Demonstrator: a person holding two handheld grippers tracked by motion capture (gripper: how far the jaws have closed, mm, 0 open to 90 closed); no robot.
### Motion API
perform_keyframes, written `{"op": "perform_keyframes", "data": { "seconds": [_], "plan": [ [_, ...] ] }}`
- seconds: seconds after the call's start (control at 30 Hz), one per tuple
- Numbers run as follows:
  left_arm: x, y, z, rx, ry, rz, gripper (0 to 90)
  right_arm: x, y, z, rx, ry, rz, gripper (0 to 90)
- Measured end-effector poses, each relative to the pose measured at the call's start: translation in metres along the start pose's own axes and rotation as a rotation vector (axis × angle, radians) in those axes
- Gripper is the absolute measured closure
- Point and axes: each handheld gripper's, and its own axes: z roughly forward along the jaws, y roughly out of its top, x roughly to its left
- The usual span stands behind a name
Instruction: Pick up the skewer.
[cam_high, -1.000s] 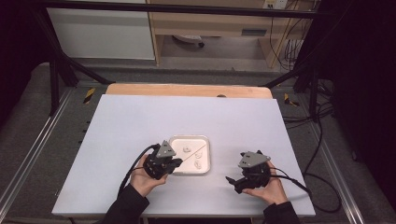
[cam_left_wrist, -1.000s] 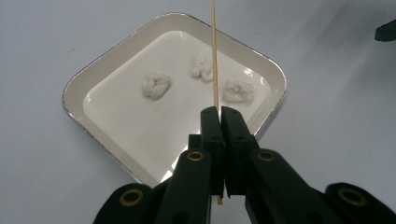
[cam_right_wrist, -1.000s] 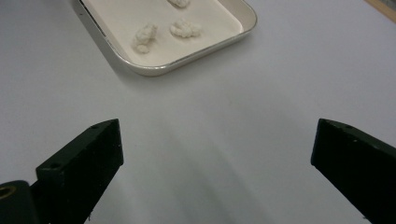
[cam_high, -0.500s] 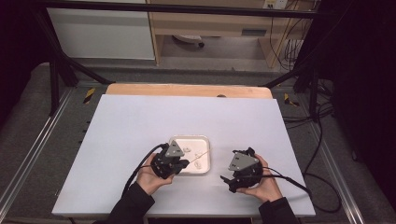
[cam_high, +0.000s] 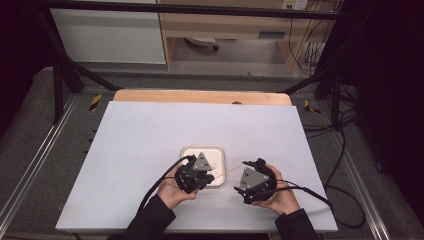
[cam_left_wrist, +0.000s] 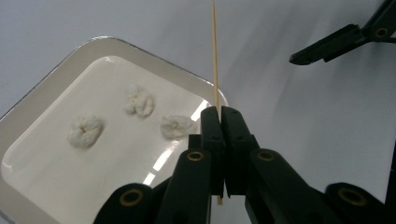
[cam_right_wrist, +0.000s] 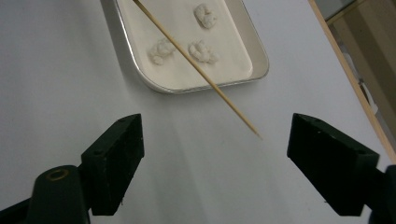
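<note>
Bamboo-coloured and very thin, the wooden skewer (cam_left_wrist: 215, 51) sits pinched between the fingers of my left gripper (cam_left_wrist: 219, 122), which are pressed together on it near its lower end. From the high view I see the left gripper (cam_high: 199, 175) at the near right corner of the shallow white square tray (cam_high: 192, 150), with the skewer (cam_high: 226, 173) running out of it toward my right gripper (cam_high: 245, 181), above the pale grey worktop (cam_high: 150, 130).

Along my right gripper (cam_right_wrist: 215, 158) the fingers stand spread wide apart, and they have just been closing a little. The skewer's free tip (cam_right_wrist: 250, 127) hangs between them without touching either finger (cam_right_wrist: 116, 154); its shaft crosses the tray's near rim (cam_right_wrist: 196, 87) on a slant.

Three small white crumpled lumps (cam_left_wrist: 85, 130) lie in the tray (cam_left_wrist: 42, 70), apart from one another; the one nearest my left fingers (cam_left_wrist: 176, 126) lies just beside them. In the left gripper view one finger of my right gripper (cam_left_wrist: 327, 46) shows at upper right, well clear of the skewer. A person's hand (cam_high: 172, 192) holds the left gripper; another (cam_high: 280, 197) holds the right.
</note>
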Motion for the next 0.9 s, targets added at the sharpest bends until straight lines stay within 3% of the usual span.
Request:
{"op": "perform_keyframes", "data": {
  "seconds": [0.03, 0.3, 0.5, 0.53, 0.57, 0.7, 0.9],
  "plan": [
    [-0.002, 0.002, 0.002, 0.003, -0.004, 0.006, 88.6, 0.001, 0.0, 0.001, 0.0, -0.01, -0.036, 23.5],
    [-0.011, 0.01, 0.009, 0.023, -0.022, 0.037, 88.6, 0.004, -0.001, 0.005, -0.005, -0.003, -0.133, 33.7],
    [-0.016, 0.016, 0.01, 0.019, -0.029, 0.055, 88.6, 0.004, -0.002, 0.009, 0.01, 0.003, -0.236, 48.8],
    [-0.017, 0.017, 0.009, 0.018, -0.035, 0.059, 88.6, 0.007, -0.002, 0.009, 0.014, 0.018, -0.22, 50.3],
    [-0.017, 0.017, 0.009, 0.019, -0.035, 0.063, 88.6, 0.006, -0.002, 0.01, 0.025, 0.011, -0.254, 51.8],
    [-0.018, 0.019, 0.009, 0.033, -0.039, 0.077, 88.6, 0.006, -0.003, 0.011, 0.043, 0.013, -0.309, 57.6],
    [-0.018, 0.02, 0.01, 0.047, -0.048, 0.085, 88.6, 0.008, -0.004, 0.013, 0.049, 0.016, -0.367, 64.9]
  ]
}}
